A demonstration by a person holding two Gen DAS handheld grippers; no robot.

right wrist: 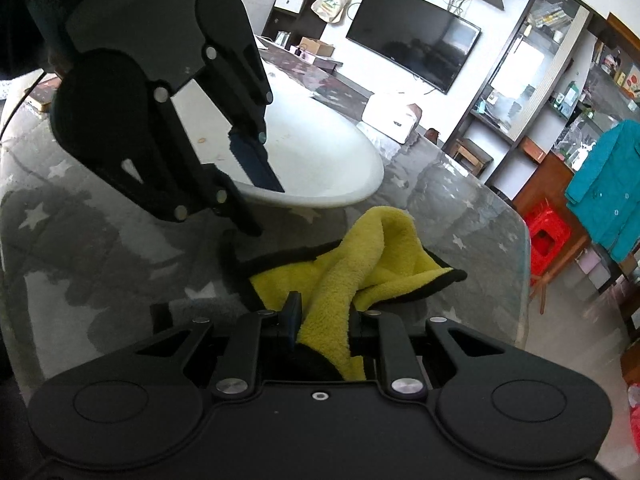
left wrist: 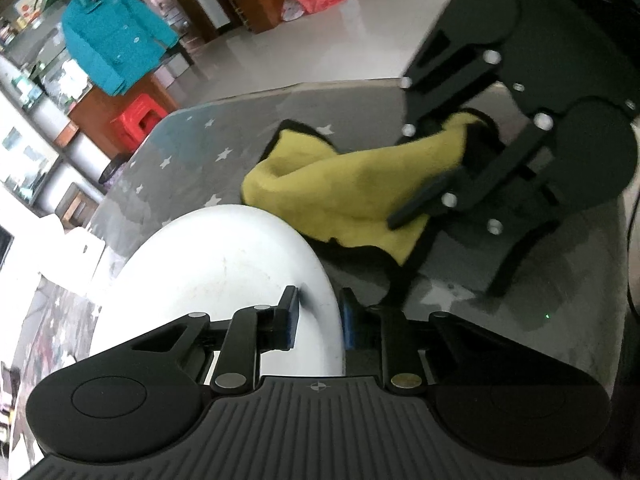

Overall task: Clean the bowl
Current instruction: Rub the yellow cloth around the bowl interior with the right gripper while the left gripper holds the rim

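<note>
1. In the left wrist view, the rim of the white bowl [left wrist: 224, 264] is gripped by the left gripper [left wrist: 319, 316]; one blue-padded finger is set inside the rim and the other outside, both closed against it.
2. In the right wrist view, a fold of the yellow cloth [right wrist: 340, 276] is pinched by the right gripper [right wrist: 325, 322], the fingers [right wrist: 292, 316] being drawn in tightly on the fabric.
3. The bowl [right wrist: 316, 152] is held tilted above the surface [right wrist: 100, 248], which is covered by a grey mat printed with white stars under a glossy sheet.
4. A few small brownish specks are seen on the bowl's inner face.
5. The loose part of the cloth, edged in black, is spread on the surface just beside the bowl, between the two grippers.
6. Beyond the surface, a red plastic stool [right wrist: 546, 240] is seen on the floor, and a teal jacket [right wrist: 612, 188] is hung near wooden shelving.
7. Furthest back, a dark television [right wrist: 414, 36] is mounted on a white wall, with a tote bag [right wrist: 330, 4] hung to its left.
</note>
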